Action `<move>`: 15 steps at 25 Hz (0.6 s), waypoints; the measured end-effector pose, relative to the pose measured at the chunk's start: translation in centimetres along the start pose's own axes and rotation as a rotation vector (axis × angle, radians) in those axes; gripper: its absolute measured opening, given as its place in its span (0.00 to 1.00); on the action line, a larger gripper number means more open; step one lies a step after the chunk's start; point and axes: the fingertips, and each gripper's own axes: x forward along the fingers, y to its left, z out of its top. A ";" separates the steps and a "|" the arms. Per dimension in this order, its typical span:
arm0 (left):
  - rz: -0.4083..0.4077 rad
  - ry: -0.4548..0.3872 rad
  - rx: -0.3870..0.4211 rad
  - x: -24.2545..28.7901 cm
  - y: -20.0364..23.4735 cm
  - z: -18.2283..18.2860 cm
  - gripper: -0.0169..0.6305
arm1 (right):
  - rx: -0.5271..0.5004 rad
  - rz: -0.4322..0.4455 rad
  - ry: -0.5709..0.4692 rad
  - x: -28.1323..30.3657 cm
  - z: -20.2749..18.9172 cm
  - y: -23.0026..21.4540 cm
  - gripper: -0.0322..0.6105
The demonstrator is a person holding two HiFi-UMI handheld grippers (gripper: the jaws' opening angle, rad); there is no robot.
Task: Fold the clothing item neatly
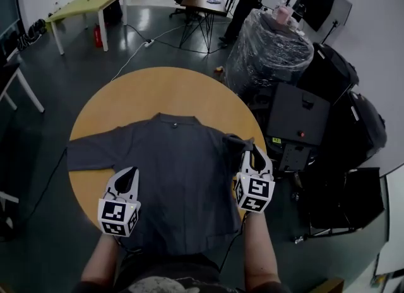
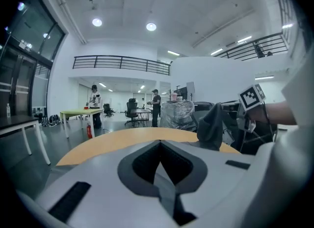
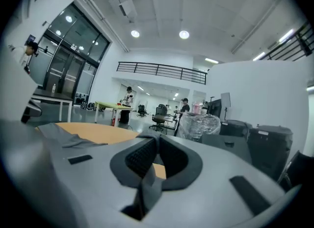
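Shirt [image 1: 183, 165]: one, grey, spread collar-away on single round wooden table [image 1: 158, 89]. Two sleeves: left sleeve [image 1: 95, 153] flat and outstretched, right sleeve [image 1: 235, 141] bunched and raised off tabletop. Two grippers. Left gripper [image 1: 130, 173] over shirt's lower left, jaws fully together; cannot tell if cloth is nipped. Right gripper [image 1: 251, 153] at table's right edge, jaws clamped on right sleeve's cloth.
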 end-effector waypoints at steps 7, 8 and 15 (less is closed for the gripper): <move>-0.045 -0.017 0.010 -0.1 7.6 -0.2 0.04 | -0.014 -0.007 0.015 2.3 2.7 11.3 0.07; -0.048 -0.015 0.005 -0.2 8.4 -0.3 0.04 | -0.012 -0.006 0.025 2.7 2.6 13.1 0.07; -0.055 0.015 -0.004 -0.5 12.8 -1.6 0.04 | -0.047 0.017 0.085 5.6 2.5 22.8 0.07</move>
